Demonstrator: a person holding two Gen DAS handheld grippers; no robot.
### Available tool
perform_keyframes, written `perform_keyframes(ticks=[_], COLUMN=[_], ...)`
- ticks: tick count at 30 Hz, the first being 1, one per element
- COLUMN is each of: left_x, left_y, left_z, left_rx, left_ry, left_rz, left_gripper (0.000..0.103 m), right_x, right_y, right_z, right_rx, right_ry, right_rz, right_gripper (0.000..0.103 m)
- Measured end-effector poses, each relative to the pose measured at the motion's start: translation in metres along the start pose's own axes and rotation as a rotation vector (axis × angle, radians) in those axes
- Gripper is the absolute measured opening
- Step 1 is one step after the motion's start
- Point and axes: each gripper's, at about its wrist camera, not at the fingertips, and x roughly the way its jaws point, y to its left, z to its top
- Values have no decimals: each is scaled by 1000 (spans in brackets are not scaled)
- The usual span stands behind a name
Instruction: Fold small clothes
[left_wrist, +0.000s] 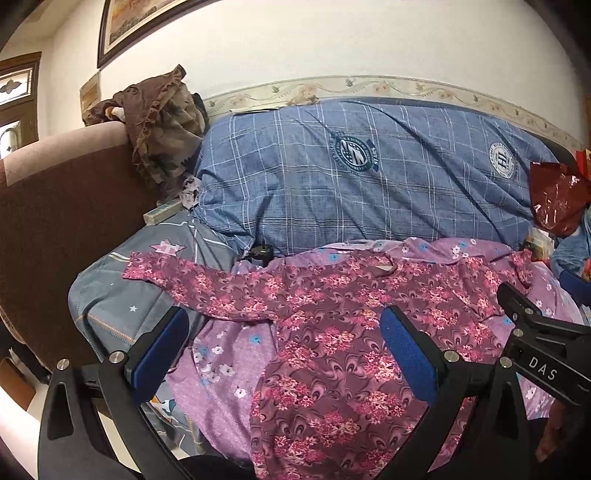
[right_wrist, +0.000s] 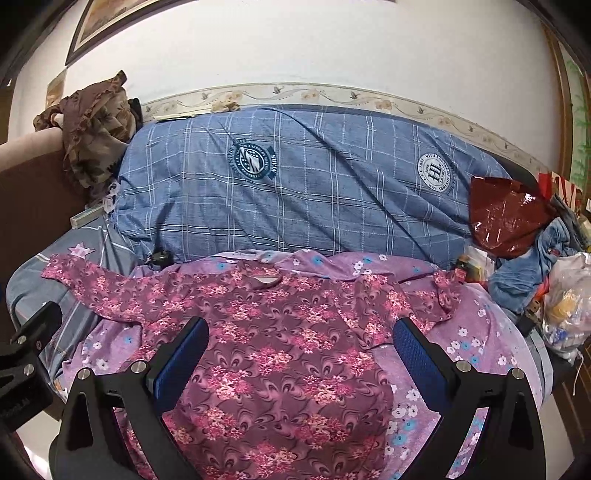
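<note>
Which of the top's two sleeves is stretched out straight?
The left sleeve, reaching over the grey star-print bedding; the right sleeve is crumpled back on itself.

Both wrist views look down close over the floral top (left_wrist: 332, 332), side by side.

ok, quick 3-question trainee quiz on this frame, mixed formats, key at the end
1. True or false: the floral top lies spread flat, neckline toward the blue checked quilt.
2. Multiple choice: the left gripper is A) shut on a sleeve, B) open above the top, C) out of view.
3. Fill in: the red plastic bag sits at the ____ end of the quilt, seen from the right wrist camera.

Key: 1 true. 2 B. 3 right. The right gripper is open too, holding nothing.
</note>
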Motion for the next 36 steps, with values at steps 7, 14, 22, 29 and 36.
perform_keyframes(ticks=[7,14,22,29,36], left_x=[37,152,191,258,286], left_y=[-16,-24,-33,-45,-42], left_z=[-3,-14,19,-9,-9], left_rx=[-12,-120,-204,-192,-123], left_ry=[100,353,186,240,197], left_rz=[-105,-114,-61,-24,42], left_gripper=[103,103,103,103,103], right_x=[24,82,185,270,326], right_y=[-10,-38,-153,-315,-378], right_z=[-5,-12,-19,-38,-69], right_rx=[10,33,223,599,960], right_ry=[34,113,243,373,433], right_rz=[-19,-95,-151,-63,21], right_gripper=[100,100,95,77,77])
